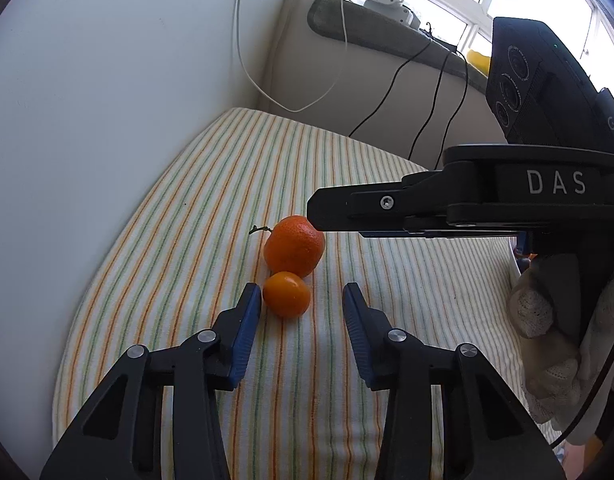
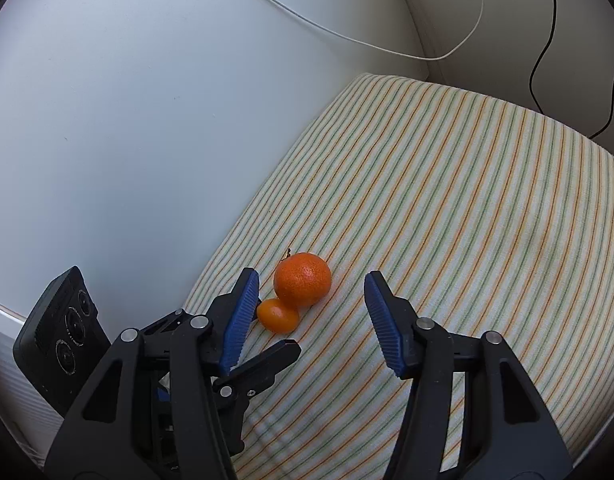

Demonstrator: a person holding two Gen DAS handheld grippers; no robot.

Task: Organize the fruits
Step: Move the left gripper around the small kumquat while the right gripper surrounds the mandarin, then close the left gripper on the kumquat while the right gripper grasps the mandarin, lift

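Two citrus fruits on striped cloth, both grippers released above them.
Dimpled round mandarin [image 1: 294, 246] with stem touches the smaller smooth kumquat [image 1: 286, 294] just in front of it on ribbed striped cloth [image 1: 267, 168]. Left gripper [image 1: 303, 312] and right gripper [image 2: 311, 312]: ridged blue jaws apart, gripping nothing.

place: home room | signs: striped cloth [image 1: 267, 168], window sill [image 1: 387, 28], trailing cables [image 1: 387, 92], white wall [image 2: 127, 100]
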